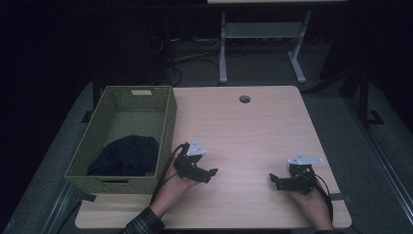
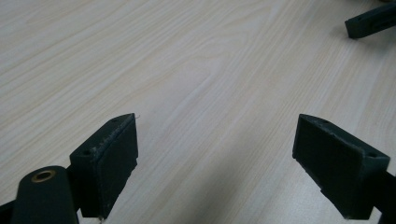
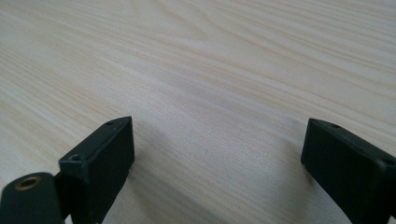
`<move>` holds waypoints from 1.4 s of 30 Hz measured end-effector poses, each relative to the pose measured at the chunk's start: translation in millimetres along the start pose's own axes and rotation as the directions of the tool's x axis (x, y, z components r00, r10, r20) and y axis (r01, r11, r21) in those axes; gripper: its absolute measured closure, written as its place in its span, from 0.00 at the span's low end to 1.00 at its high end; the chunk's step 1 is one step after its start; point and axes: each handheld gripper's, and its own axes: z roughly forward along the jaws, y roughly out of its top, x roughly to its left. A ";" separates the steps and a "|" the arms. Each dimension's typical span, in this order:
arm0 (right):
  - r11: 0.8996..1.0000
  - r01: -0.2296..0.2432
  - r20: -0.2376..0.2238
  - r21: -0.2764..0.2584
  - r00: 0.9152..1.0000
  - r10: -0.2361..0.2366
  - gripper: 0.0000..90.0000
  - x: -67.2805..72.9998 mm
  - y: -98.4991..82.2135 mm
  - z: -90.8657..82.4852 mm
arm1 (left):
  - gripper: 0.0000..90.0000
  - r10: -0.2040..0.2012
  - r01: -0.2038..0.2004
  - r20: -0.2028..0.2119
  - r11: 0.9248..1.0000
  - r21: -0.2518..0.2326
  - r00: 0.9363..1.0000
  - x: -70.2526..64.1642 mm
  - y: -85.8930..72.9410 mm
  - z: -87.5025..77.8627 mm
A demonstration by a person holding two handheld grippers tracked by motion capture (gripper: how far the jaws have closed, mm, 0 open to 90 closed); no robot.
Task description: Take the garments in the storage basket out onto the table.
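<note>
At lower centre of the high view, the left gripper (image 1: 210, 174) rests low over the pale wood-grain table (image 1: 253, 126), its black jaws spread wide apart with nothing between them. At lower right, the right gripper (image 1: 273, 179) sits likewise, jaws parted and empty, pointing toward the left one. On the table's left edge stands a green woven rectangular basket (image 1: 168, 114); a dark blue crumpled cloth (image 1: 127, 155) lies inside its near end.
</note>
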 end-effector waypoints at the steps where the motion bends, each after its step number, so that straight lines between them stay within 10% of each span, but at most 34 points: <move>1: 1.000 0.000 0.000 0.000 1.000 0.000 0.10 0.0 0.0 0.0 | 0.15 -0.003 0.003 0.004 1.000 -0.003 1.000 0.2 0.6 -0.6; 42: 1.000 -0.002 -0.002 0.001 1.000 0.002 0.10 0.3 0.0 -0.1 | 0.15 0.024 -0.025 0.040 1.000 0.003 0.999 6.4 25.5 -14.9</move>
